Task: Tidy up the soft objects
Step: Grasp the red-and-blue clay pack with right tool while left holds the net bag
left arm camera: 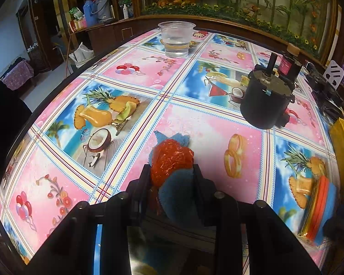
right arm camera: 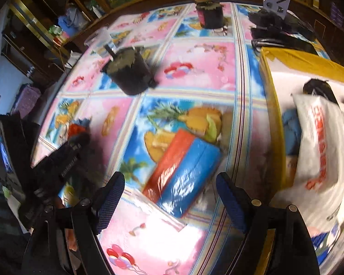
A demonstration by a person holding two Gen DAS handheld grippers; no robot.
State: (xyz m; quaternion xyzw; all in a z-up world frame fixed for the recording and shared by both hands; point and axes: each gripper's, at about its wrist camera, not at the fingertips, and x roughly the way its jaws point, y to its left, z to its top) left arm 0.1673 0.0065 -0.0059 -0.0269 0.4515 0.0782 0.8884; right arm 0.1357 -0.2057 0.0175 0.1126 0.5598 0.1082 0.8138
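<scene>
Left gripper [left arm camera: 172, 171], lower centre of the left wrist view: clenched on a blue cloth bundle wrapped in red plastic [left arm camera: 172, 158], held over the table [left arm camera: 195, 119]. Right gripper [right arm camera: 169, 197], bottom of the right wrist view: released, fingers wide apart above a flat red-and-blue packaged cloth [right arm camera: 183, 171] lying on the table at frame centre; not touching it. Yellow-rimmed box [right arm camera: 273, 105] at right edge holds a white bag [right arm camera: 318, 142] and a blue item. Black cylindrical motor [left arm camera: 266, 100] right of centre; clear plastic cup [left arm camera: 176, 39] top centre. Right view is motion-blurred.
</scene>
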